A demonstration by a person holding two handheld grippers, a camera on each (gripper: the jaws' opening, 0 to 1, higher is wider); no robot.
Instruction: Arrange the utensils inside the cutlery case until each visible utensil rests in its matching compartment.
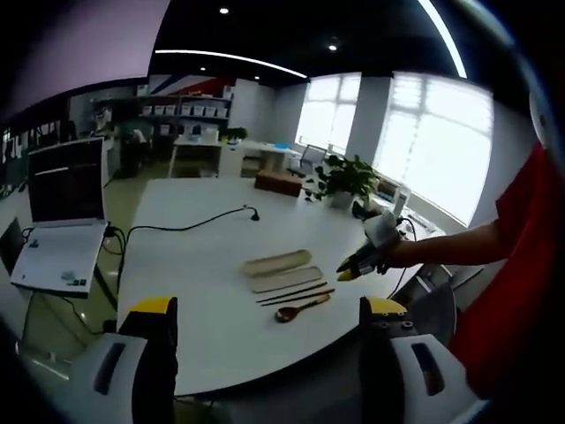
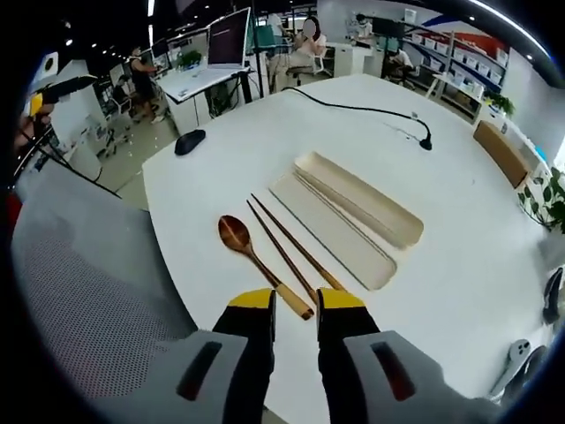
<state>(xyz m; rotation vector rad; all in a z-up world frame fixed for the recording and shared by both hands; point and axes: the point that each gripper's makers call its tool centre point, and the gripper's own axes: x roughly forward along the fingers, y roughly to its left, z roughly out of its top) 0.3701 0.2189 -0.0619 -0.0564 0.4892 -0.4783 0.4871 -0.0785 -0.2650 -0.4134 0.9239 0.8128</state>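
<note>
On a white tabletop (image 2: 459, 265) in an open office, a beige cutlery case (image 2: 360, 198) lies open with its flat lid (image 2: 328, 230) touching it along one long side. A wooden spoon (image 2: 256, 258) and a pair of wooden chopsticks (image 2: 291, 247) rest on the tabletop just beside the lid, none of them yet in the case.

The right tongs (image 2: 295, 309) hang low over the handle ends of spoon and chopsticks, jaws a narrow gap apart and holding nothing. In the left gripper view the left tongs (image 1: 265, 318) stand wide apart and empty, well back from the case (image 1: 277, 262), with the right tongs (image 1: 351, 267) reaching in from the right beside the spoon (image 1: 300, 308).

The step in hand looks to be the first pickup. It would go best if the jaws close squarely across one handle only, since the chopsticks lie close to the spoon handle and could be dragged along. The case is light and may slide; the left tongs could steady it.

No brand, label or legible writing can be made out on the utensils or case.
</note>
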